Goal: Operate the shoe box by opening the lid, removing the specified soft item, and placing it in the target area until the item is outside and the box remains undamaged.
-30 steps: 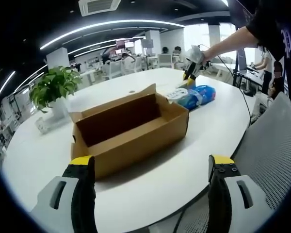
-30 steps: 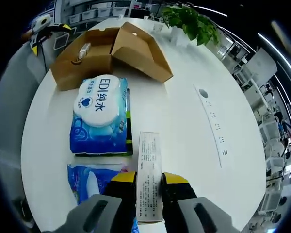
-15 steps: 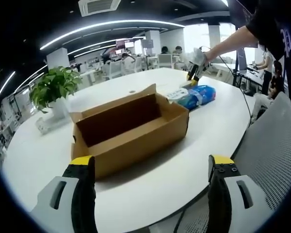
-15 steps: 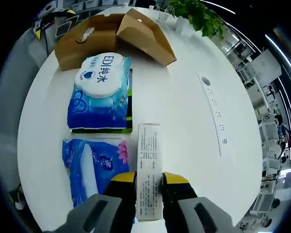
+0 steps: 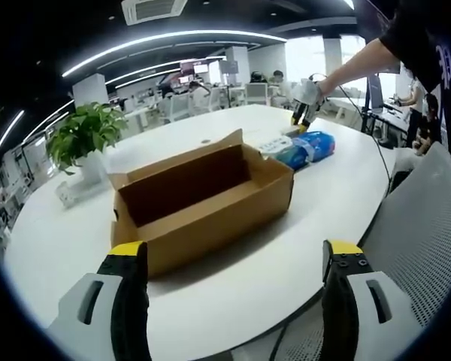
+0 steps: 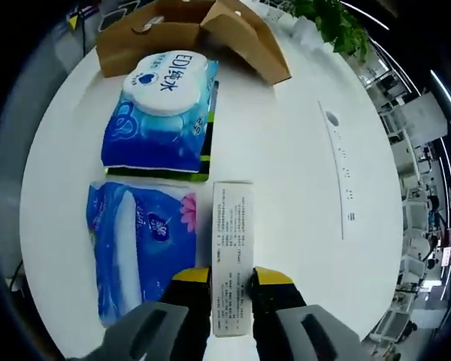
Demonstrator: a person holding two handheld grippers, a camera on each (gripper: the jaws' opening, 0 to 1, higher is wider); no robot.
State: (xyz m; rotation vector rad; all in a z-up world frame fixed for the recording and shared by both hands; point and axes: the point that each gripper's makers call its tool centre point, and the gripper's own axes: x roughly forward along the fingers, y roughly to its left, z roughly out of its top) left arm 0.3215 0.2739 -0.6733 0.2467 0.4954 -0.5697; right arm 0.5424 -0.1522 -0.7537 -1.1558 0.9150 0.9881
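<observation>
The open brown shoe box (image 5: pixel 203 201) stands on the white table (image 5: pixel 240 297), and nothing shows inside it from the left gripper view. My left gripper (image 5: pixel 237 263) hangs wide open in front of the box, apart from it. Far right, a person's hand holds my right gripper (image 5: pixel 302 113) above two blue packs (image 5: pixel 307 147). In the right gripper view, my right gripper (image 6: pixel 231 282) is shut on a narrow white printed carton (image 6: pixel 231 241). Beside it lie a blue tissue pack (image 6: pixel 139 244) and a blue wet-wipe pack (image 6: pixel 164 109), with the box (image 6: pixel 192 26) beyond.
A potted plant (image 5: pixel 84 135) stands at the table's far left. A white power strip (image 6: pixel 338 173) lies on the table to the right of the carton. A grey mesh chair (image 5: pixel 428 226) sits at the table's near right edge. Desks and people fill the office behind.
The right gripper, still shut on the white carton, has drawn away from the shoe box, so more of the tissue pack shows. The left gripper has stayed still and open.
</observation>
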